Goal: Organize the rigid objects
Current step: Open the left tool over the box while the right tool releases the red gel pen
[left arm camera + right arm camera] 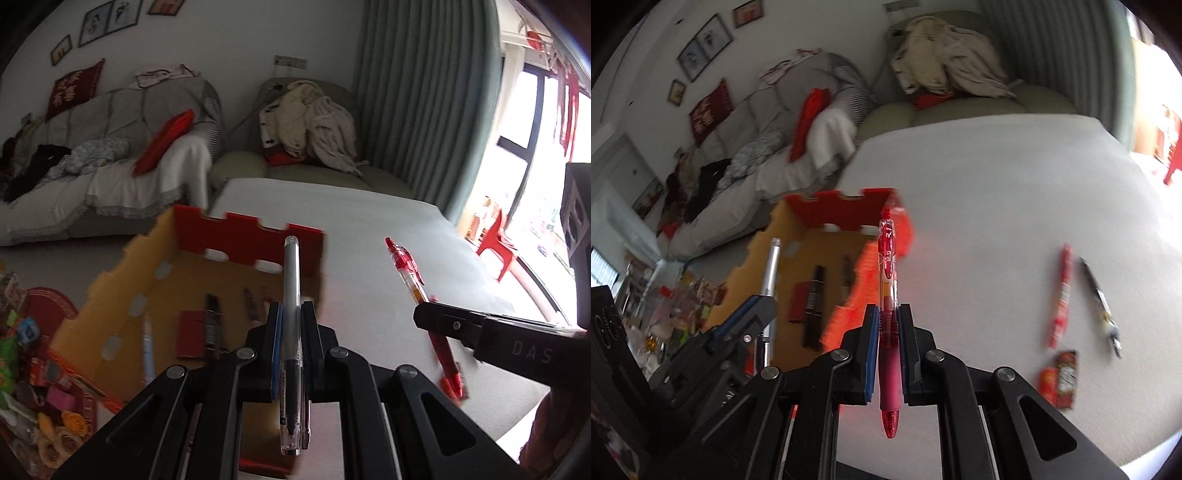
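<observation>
My left gripper (291, 314) is shut on a white pen (291, 280) with a clear cap, held lengthwise above the near edge of an open cardboard box (184, 236) with red and yellow walls. The box holds several pens and a dark red flat item (190, 334). My right gripper (888, 314) is shut on a red pen (887, 266), to the right of the box. In the left wrist view the right gripper (428, 317) and its red pen (406, 266) show at the right. In the right wrist view the left gripper (753, 306) and white pen (770, 266) show at the left.
On the white table (997, 184), a red pen (1062, 295), a black pen (1099, 302) and a red packet (1060, 380) lie at the right. A sofa (110, 147) with clothes stands behind. Clutter (29, 350) sits left of the box.
</observation>
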